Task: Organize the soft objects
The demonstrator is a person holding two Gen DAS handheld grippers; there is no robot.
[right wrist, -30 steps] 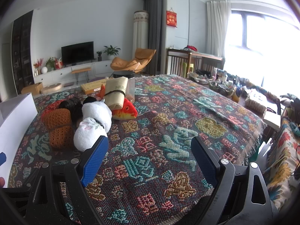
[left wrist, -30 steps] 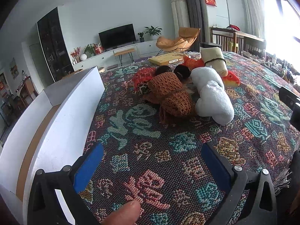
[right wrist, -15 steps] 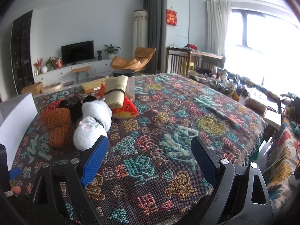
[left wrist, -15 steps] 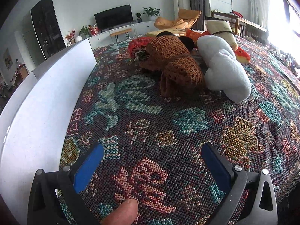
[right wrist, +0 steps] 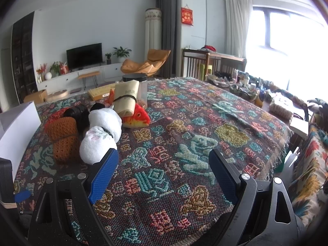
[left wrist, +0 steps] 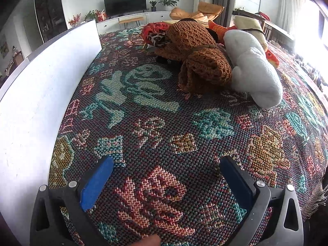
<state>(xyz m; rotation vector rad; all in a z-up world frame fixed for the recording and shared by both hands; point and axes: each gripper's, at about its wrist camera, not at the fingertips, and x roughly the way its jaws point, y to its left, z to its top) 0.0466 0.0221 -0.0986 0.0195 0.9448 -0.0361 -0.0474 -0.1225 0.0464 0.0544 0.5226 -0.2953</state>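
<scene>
A brown knitted roll [left wrist: 203, 61] tied with a band lies on the patterned table cloth [left wrist: 155, 110], with a white fluffy roll [left wrist: 254, 71] beside it on the right. Behind them lie a red cloth [left wrist: 153, 30], an orange fish plush [right wrist: 137, 116] and a beige roll [right wrist: 126, 98]. My left gripper [left wrist: 166, 172] is open and empty, low over the cloth, short of the brown roll. My right gripper [right wrist: 164, 164] is open and empty, to the right of the pile; the brown roll [right wrist: 63, 139] and white roll [right wrist: 102, 135] show at its left.
A white box [left wrist: 41, 94] stands along the table's left side. A clear jar with a black lid [right wrist: 137, 82] stands behind the pile. The table's right edge has a fringe [right wrist: 280, 157]; a cluttered side table [right wrist: 256, 90] stands beyond it.
My left gripper has moved forward and lower toward the brown and white rolls, which now look larger. My right gripper has not moved.
</scene>
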